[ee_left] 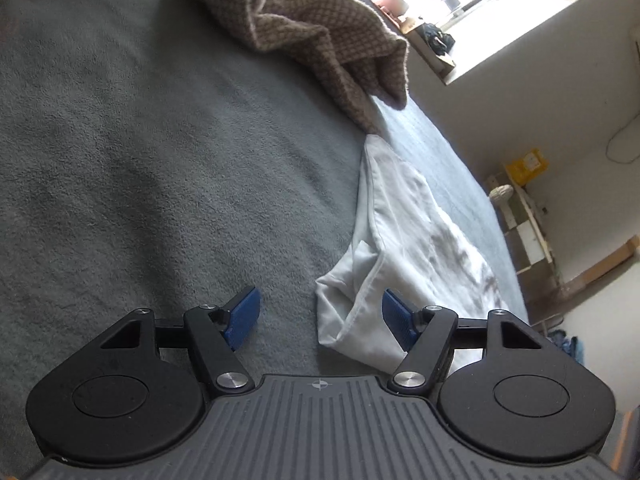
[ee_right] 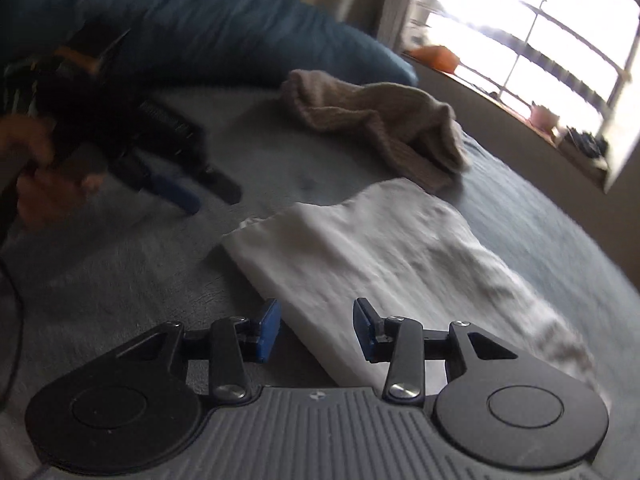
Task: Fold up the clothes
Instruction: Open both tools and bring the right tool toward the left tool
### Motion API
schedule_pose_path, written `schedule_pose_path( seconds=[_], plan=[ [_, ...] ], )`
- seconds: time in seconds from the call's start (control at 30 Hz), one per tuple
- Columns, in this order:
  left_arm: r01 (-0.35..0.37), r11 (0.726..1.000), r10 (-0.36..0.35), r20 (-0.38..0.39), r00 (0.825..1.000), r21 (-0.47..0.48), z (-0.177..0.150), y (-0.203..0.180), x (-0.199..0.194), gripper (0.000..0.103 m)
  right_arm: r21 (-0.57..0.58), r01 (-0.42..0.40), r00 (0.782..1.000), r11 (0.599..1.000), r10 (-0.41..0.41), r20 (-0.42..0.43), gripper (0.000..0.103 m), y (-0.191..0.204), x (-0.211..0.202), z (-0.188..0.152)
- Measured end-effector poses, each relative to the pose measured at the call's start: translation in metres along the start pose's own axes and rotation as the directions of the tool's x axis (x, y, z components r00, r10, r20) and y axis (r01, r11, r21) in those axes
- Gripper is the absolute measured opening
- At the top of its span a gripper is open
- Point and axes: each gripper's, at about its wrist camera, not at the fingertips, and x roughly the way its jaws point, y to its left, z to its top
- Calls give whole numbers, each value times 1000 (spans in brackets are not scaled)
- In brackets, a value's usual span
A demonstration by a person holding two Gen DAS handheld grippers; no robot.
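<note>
A white garment (ee_left: 404, 248) lies flat on the grey bed cover (ee_left: 160, 140), its folded corner between the blue pads of my left gripper (ee_left: 320, 316), which stands open just above it. In the right wrist view the same white garment (ee_right: 372, 248) stretches away, and my right gripper (ee_right: 316, 330) is open with the cloth's near edge between its fingers, not clamped. The left gripper (ee_right: 200, 194) shows there too, held by a hand (ee_right: 40, 192) at the left, blurred. A brown knitted garment (ee_left: 320, 28) lies crumpled beyond the white one, seen also as a brown heap (ee_right: 384, 128).
A blue pillow or duvet (ee_right: 224, 28) lies at the head of the bed. A bright window (ee_right: 532, 48) with a cluttered sill (ee_left: 432, 40) runs along the far side. A shelf unit (ee_left: 524, 224) stands by the wall past the bed edge.
</note>
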Motion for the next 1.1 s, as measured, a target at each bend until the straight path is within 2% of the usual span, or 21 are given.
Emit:
schedule_pose_path(
  seconds=[0.1,0.23,0.33,0.4,0.57,0.63,0.7,0.77,0.87,1.1],
  plan=[
    [27,999,-27,-14,1000,-34,9,8,6,68,-186,24,1000,982,-27,-13,48,28,29,11],
    [72,995,-75,-34,997,-70,18,17,14,68,-316,13,998,949,-30,-49,52,49,62,17],
    [98,992,-103,-47,994,-83,23,22,19,68,-385,51,997,921,-69,-33,59,60,77,16],
    [113,990,-119,-54,992,-88,26,22,23,68,-400,93,994,912,-107,-14,61,63,81,18],
    [149,984,-156,-68,985,-99,32,21,31,68,-351,157,985,923,-174,-19,60,59,89,21],
    [159,982,-167,-76,983,-103,38,18,38,68,-320,169,982,932,-188,-31,47,54,92,23],
    [168,981,-177,-87,980,-102,46,12,48,68,-274,173,980,946,-193,-50,24,47,93,24],
    [178,980,-188,-106,977,-89,56,3,64,68,-236,171,981,957,-188,-51,15,40,91,24],
    [171,984,-178,-136,975,-57,73,-13,91,68,-189,168,983,968,-179,-43,10,33,86,22],
    [127,992,-125,-189,974,-2,103,-44,159,63,-118,161,987,980,-163,-7,9,23,76,19]
  ],
)
